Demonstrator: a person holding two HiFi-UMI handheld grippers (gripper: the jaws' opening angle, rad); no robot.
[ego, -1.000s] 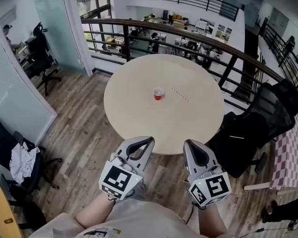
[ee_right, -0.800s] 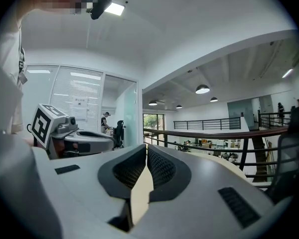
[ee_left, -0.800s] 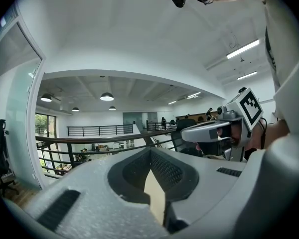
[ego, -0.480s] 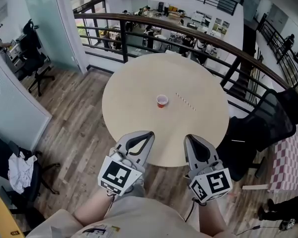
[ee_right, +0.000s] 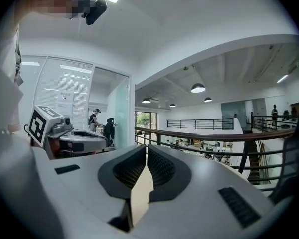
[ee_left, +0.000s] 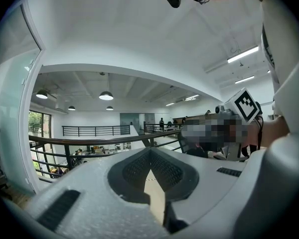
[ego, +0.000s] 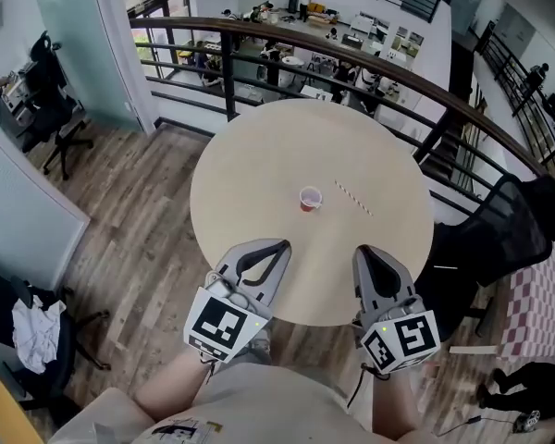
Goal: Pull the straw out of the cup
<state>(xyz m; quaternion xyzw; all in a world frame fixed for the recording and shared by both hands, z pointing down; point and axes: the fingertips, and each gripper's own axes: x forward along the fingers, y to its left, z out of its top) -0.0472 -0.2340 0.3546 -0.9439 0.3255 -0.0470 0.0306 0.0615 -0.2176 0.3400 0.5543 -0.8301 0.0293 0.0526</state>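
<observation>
Thin striped straw [ego: 352, 199] is lying just beside the red cup [ego: 310, 199], well beyond the left gripper [ego: 277, 246] and right gripper [ego: 364, 252]; both are clenching empty.

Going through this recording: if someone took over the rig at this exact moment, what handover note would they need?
Left gripper: fingers shut, empty, at the near edge of the round beige table.
Right gripper: fingers shut, empty, alongside the left one.
Small red plastic cup: upright near the table's middle, apart from both grippers.
Thin pale straw: lying flat on the table just right of the cup, not in it.
Done: the straw is already out of the cup.
Left: nothing evident for the pull itself; neither gripper touches anything.
</observation>
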